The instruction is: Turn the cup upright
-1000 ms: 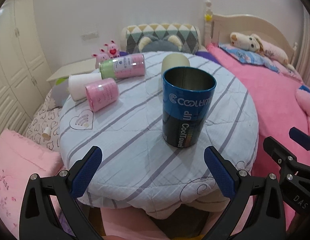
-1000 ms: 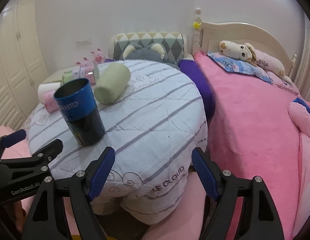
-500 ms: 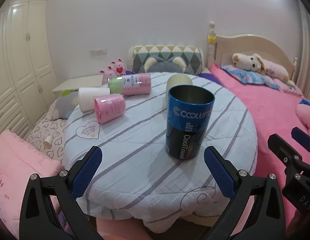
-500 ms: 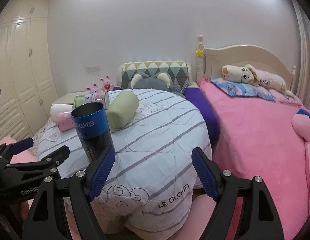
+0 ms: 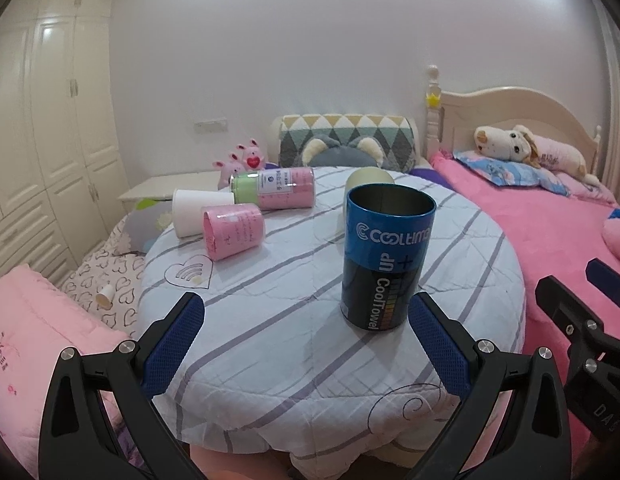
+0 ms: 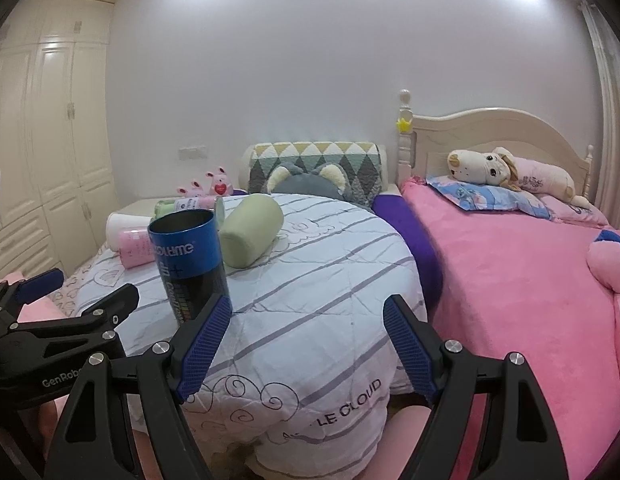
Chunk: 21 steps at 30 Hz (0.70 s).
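Round table in striped cloth, blue cup upright, pink cup, white cup, green cup lying

Open striped cloth ahead at 12 o'clock up to the pink cup; blocked at 1 o'clock by upright blue cup; green cup lying just behind it.

Cup: cylindrical metal can, blue upper band, black lower body, printed lettering.
Pose: upright, open mouth up, bare metal interior visible.
Location: on striped round tablecloth, near front edge, free-standing, nothing touching.
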Each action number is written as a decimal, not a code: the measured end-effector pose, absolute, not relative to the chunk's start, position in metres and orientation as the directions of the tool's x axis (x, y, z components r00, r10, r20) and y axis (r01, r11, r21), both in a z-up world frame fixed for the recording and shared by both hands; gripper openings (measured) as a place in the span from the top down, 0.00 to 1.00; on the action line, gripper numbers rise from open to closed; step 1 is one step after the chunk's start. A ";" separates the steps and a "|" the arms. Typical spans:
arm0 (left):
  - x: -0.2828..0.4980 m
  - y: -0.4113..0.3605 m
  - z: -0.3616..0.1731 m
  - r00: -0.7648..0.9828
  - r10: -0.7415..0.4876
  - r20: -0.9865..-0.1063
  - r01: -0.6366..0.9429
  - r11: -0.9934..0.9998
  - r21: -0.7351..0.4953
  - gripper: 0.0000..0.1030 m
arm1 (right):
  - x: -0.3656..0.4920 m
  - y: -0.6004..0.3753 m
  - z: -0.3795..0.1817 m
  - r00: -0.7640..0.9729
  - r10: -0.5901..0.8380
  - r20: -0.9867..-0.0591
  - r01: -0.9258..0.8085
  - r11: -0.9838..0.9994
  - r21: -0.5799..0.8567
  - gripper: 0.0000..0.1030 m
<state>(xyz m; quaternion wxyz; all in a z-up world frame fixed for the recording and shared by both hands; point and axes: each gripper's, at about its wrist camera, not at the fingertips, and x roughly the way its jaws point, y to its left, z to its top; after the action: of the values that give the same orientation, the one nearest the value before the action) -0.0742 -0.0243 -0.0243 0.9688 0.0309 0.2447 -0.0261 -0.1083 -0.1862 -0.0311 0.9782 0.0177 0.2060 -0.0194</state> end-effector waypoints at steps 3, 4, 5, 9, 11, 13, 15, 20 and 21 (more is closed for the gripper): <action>-0.076 -0.021 -0.025 0.884 -0.031 -0.466 0.057 0.997 0.042 0.00 | -0.109 -0.183 -0.033 0.920 -0.021 -0.391 0.032 0.999 0.021 0.22; -0.076 -0.020 -0.025 0.886 -0.029 -0.462 0.053 0.998 0.039 0.00 | -0.110 -0.183 -0.033 0.922 -0.017 -0.386 0.028 0.999 0.022 0.22; -0.076 -0.019 -0.025 0.888 -0.029 -0.458 0.051 0.998 0.036 0.00 | -0.111 -0.182 -0.033 0.925 -0.014 -0.380 0.024 0.999 0.023 0.22; -0.077 -0.017 -0.025 0.893 -0.025 -0.450 0.048 0.998 0.039 0.00 | -0.112 -0.181 -0.033 0.928 -0.012 -0.371 0.023 0.999 0.025 0.22; -0.078 -0.017 -0.025 0.894 -0.029 -0.447 0.051 0.998 0.038 0.00 | -0.112 -0.182 -0.034 0.926 -0.018 -0.377 0.031 0.999 0.027 0.22; -0.078 -0.016 -0.025 0.894 -0.031 -0.447 0.053 0.998 0.036 0.00 | -0.110 -0.184 -0.034 0.923 -0.023 -0.383 0.037 0.999 0.029 0.22; -0.079 -0.017 -0.025 0.893 -0.026 -0.448 0.049 0.998 0.039 0.00 | -0.110 -0.185 -0.034 0.921 -0.021 -0.389 0.036 0.999 0.032 0.22; -0.079 -0.017 -0.025 0.893 -0.027 -0.449 0.049 0.998 0.037 0.00 | -0.106 -0.185 -0.034 0.915 -0.022 -0.403 0.038 0.999 0.033 0.22; -0.079 -0.017 -0.025 0.894 -0.028 -0.448 0.051 0.998 0.039 0.00 | -0.106 -0.185 -0.034 0.914 -0.022 -0.405 0.038 0.999 0.032 0.22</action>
<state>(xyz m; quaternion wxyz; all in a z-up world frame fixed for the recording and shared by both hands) -0.0788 -0.0171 -0.0250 0.9727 0.0247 0.2297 -0.0204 -0.1060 -0.1846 -0.0344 0.9781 0.0194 0.2066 -0.0154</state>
